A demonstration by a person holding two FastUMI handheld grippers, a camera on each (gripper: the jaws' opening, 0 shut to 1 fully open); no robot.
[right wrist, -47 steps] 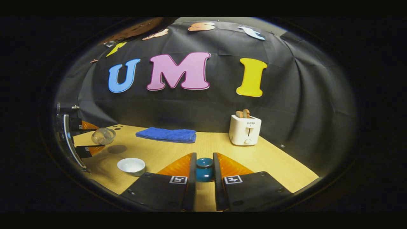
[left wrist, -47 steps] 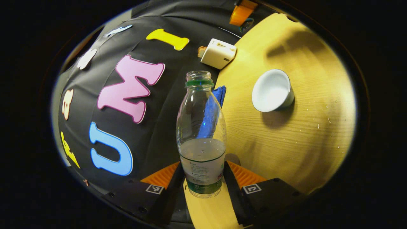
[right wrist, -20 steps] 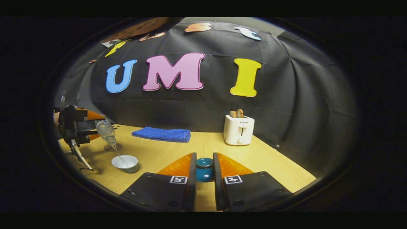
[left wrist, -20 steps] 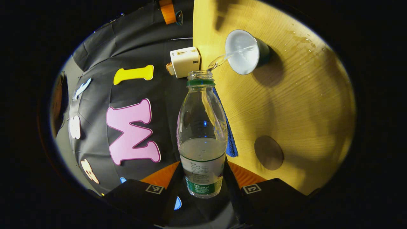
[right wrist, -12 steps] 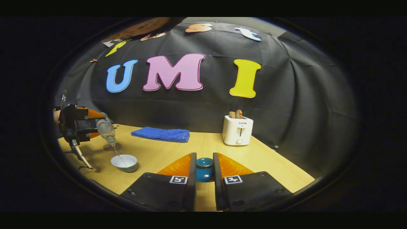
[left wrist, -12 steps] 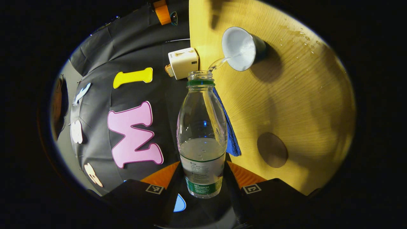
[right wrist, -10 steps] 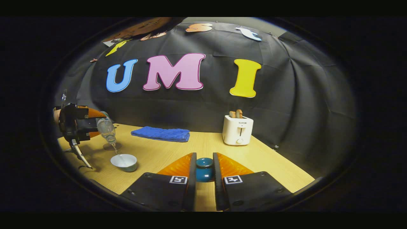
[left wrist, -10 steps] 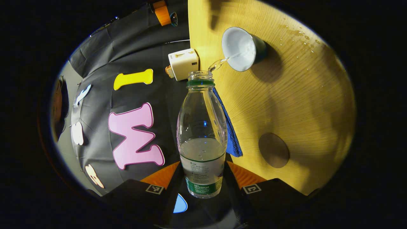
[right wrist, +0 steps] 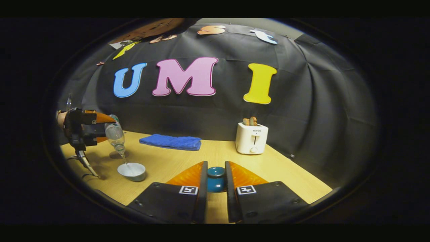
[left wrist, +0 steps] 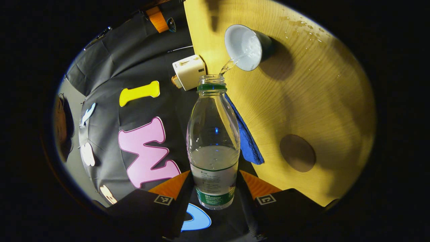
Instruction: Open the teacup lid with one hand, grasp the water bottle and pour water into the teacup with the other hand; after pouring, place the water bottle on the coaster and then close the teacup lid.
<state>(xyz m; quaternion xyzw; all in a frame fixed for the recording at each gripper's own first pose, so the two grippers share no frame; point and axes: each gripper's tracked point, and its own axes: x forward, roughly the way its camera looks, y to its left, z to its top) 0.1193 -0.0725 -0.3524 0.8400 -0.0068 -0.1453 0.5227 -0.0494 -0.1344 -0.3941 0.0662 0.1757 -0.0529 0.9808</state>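
Since 2.4 seconds ago the water bottle [left wrist: 213, 141] has been tipped from above the bench [left wrist: 302, 101] toward the teacup [left wrist: 244, 47], and a thin stream of water now runs from its open mouth into the cup. From largest to smallest: the wooden bench carries everything; at its far side lies a folded blue towel [right wrist: 170, 141], and to the right of it stands a white toaster [right wrist: 251, 137] with bread in its slots. The left claw [left wrist: 215, 188] holds the bottle low on its labelled body, both fingers pressed on it; in the right gripper view this left claw [right wrist: 97, 129] is at the far left, with the bottle [right wrist: 115, 134] tilted mouth-down over the teacup [right wrist: 131, 171]. The white-lined cup stands open on the bench, near the left edge. A round brown coaster [left wrist: 297, 153] lies bare on the bench, just beyond the cup. The right claw [right wrist: 215, 183] is closed narrow on the blue teacup lid [right wrist: 215, 179], held above the bench well apart from the cup.
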